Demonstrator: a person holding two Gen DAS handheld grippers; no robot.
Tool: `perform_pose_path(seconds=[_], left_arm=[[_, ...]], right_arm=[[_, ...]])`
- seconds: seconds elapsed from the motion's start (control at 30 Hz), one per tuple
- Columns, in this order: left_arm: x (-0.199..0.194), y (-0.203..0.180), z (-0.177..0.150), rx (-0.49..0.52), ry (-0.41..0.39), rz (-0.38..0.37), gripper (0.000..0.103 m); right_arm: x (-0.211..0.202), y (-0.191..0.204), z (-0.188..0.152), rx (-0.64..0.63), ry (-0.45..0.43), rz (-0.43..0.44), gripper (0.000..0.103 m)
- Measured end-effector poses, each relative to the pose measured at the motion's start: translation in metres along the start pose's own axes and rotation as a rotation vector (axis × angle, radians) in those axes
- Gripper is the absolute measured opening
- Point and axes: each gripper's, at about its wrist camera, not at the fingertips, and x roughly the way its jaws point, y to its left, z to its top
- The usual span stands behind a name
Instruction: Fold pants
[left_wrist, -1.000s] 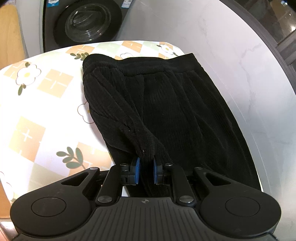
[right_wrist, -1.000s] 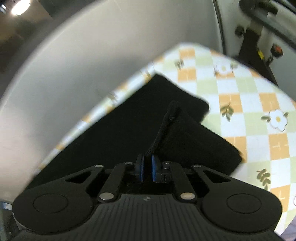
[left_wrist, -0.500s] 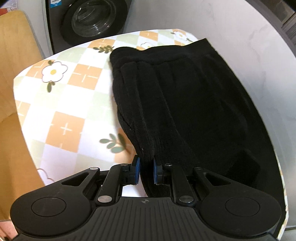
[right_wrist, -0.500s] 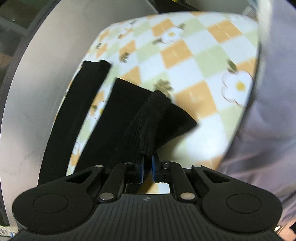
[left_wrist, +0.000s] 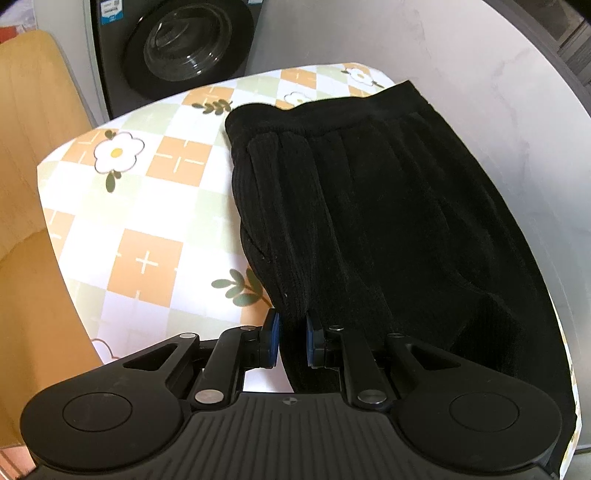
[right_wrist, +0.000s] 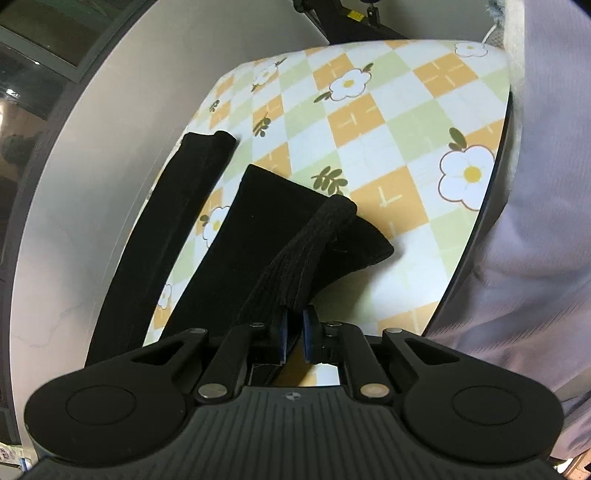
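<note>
Black ribbed pants (left_wrist: 369, 206) lie on a table with a checked flower cloth (left_wrist: 147, 206), waistband at the far end in the left wrist view. My left gripper (left_wrist: 291, 341) is shut on a thick fold at the pants' near left edge. In the right wrist view the two legs run away from me: one leg (right_wrist: 162, 229) lies flat along the table's left rim, the other leg (right_wrist: 273, 236) is lifted. My right gripper (right_wrist: 294, 334) is shut on that leg's bunched hem, which rises from the cloth.
A washing machine (left_wrist: 184, 51) stands beyond the table, and a wooden chair back (left_wrist: 33, 147) is at the left. A pale wall (left_wrist: 480, 74) runs along the table's right side. A person's lilac clothing (right_wrist: 546, 221) fills the right of the right wrist view, at the table edge (right_wrist: 476, 229).
My right gripper swung round and down with the hem, so the view turned from the wall side toward the person. My left gripper shifted a little, still holding its fold.
</note>
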Motion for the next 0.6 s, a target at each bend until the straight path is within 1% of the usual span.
perform_pose_path(seconds=[0.2,0.43,0.53,0.6], left_arm=[[0.010,-0.005,0.009,-0.017,0.018,-0.020,0.015],[0.032,-0.022,0.004,0.021,0.012,0.025,0.015],[0.035,-0.021,0.002,0.021,0.019,0.028,0.015],[0.037,-0.018,0.003,0.012,0.026,0.022,0.015]], right_arm=[[0.017,0.011,0.012,-0.017,-0.004,0.011,0.009],[0.058,0.021,0.020,-0.041,0.034,-0.046,0.009],[0.059,0.020,0.021,-0.034,0.054,-0.050,0.012],[0.057,0.022,0.022,-0.046,0.073,-0.062,0.018]])
